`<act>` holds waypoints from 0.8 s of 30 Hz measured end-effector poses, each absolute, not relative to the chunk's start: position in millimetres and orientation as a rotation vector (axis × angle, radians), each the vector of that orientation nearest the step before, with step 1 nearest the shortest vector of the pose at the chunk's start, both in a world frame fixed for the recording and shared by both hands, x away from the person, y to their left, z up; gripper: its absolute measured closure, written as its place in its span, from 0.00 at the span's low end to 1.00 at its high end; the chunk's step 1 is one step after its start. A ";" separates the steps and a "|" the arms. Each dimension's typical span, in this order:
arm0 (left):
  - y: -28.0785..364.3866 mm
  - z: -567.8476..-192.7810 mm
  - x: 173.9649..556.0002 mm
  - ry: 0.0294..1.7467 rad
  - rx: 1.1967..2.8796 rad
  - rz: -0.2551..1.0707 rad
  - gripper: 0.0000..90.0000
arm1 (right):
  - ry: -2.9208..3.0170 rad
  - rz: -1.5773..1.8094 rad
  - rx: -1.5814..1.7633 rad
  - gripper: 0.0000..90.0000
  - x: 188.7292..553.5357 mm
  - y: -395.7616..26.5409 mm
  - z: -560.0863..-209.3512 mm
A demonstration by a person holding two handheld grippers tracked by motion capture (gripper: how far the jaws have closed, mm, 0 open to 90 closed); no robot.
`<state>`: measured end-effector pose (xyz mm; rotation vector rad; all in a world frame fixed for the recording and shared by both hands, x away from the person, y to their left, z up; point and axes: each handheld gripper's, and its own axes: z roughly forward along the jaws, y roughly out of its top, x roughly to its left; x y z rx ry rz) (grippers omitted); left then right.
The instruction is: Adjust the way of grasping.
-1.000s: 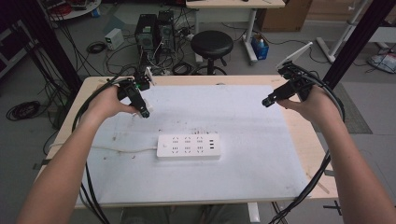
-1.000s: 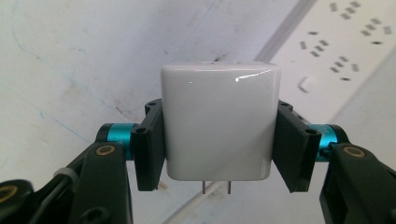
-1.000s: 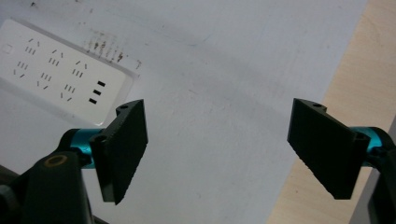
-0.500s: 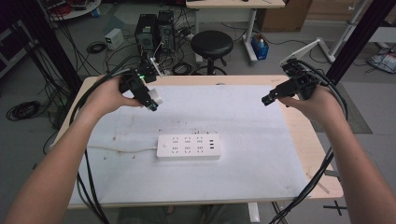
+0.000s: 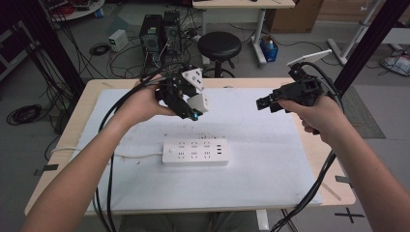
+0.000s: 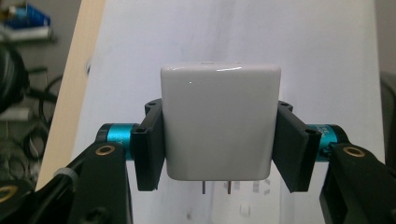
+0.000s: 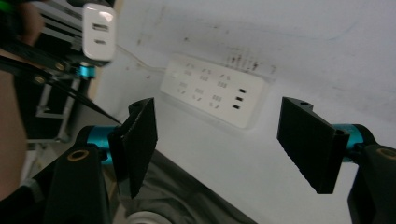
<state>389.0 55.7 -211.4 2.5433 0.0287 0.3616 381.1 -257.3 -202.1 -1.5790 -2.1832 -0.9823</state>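
A white wall charger (image 5: 199,102) is clamped between the jaws of my left gripper (image 5: 191,108), held in the air over the far middle of the white mat (image 5: 270,159). In the left gripper view the charger (image 6: 219,123) sits squarely in the left gripper (image 6: 219,140), its two metal prongs pointing down toward the mat. A white power strip (image 5: 195,152) lies flat on the mat, nearer the person. My right gripper (image 5: 263,104) hovers at the far right, open, with nothing between its jaws. The right gripper (image 7: 222,142) looks toward the power strip (image 7: 215,91) and the charger (image 7: 98,32).
The mat covers a wooden table (image 5: 92,96). Thick black cables trail from both grippers over the table's near edge. Beyond the far edge stand a black stool (image 5: 220,46) and computer towers (image 5: 159,29). A black frame post (image 5: 367,43) rises at the right.
My left gripper has moved right, from the far left corner toward the table's middle, with the charger in it. The right gripper has shifted slightly left.
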 end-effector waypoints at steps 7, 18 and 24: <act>27.8 -211.7 383.9 -0.052 2.529 0.327 0.47 | -2.030 -1.006 -1.536 0.32 375.7 -239.1 -209.1; -8.8 -208.4 371.2 -0.128 2.510 0.339 0.47 | -1.945 -1.002 -1.495 0.43 380.0 -212.3 -225.2; -15.1 -212.7 366.8 -0.162 2.527 0.408 0.47 | -1.963 -1.076 -1.462 0.65 382.1 -207.6 -228.7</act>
